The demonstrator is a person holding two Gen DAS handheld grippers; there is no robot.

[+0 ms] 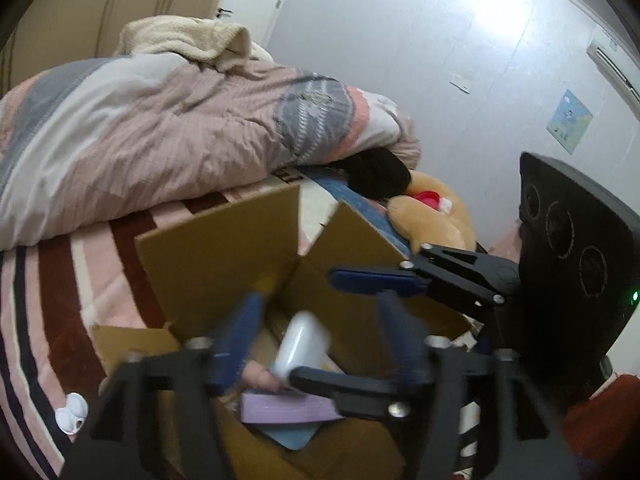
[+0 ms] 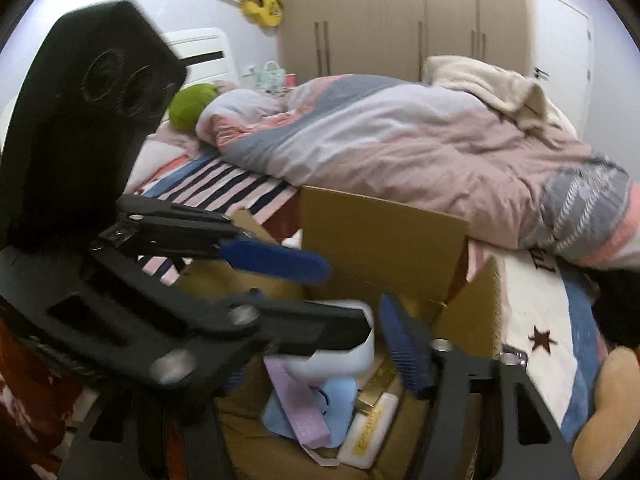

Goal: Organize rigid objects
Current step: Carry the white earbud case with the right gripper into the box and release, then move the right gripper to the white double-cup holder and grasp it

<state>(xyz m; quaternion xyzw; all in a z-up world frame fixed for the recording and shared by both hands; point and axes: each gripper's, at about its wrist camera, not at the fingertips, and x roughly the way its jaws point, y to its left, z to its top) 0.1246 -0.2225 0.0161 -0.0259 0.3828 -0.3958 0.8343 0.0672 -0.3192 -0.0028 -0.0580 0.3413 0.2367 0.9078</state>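
Note:
An open cardboard box (image 1: 224,240) (image 2: 380,236) stands against the bed. Inside lie a white rounded plastic container (image 1: 300,344) (image 2: 340,354), a lilac flat box (image 1: 286,408) (image 2: 298,400), a light blue flat item (image 1: 288,436) (image 2: 340,400) and a white and gold bar (image 2: 370,432). My left gripper (image 1: 316,332) (image 2: 340,300) is open above the box, over the white container, touching nothing. My right gripper (image 2: 320,344) (image 1: 348,328) is open beside it, its fingers on either side of the white container, not closed.
A bed with a striped sheet (image 1: 60,300) and a pink and grey quilt (image 1: 160,128) (image 2: 400,132) lies behind the box. A tan plush toy (image 1: 432,216) lies at the bed's end. Wardrobes (image 2: 380,12) and a yellow guitar (image 2: 260,0) stand at the far wall.

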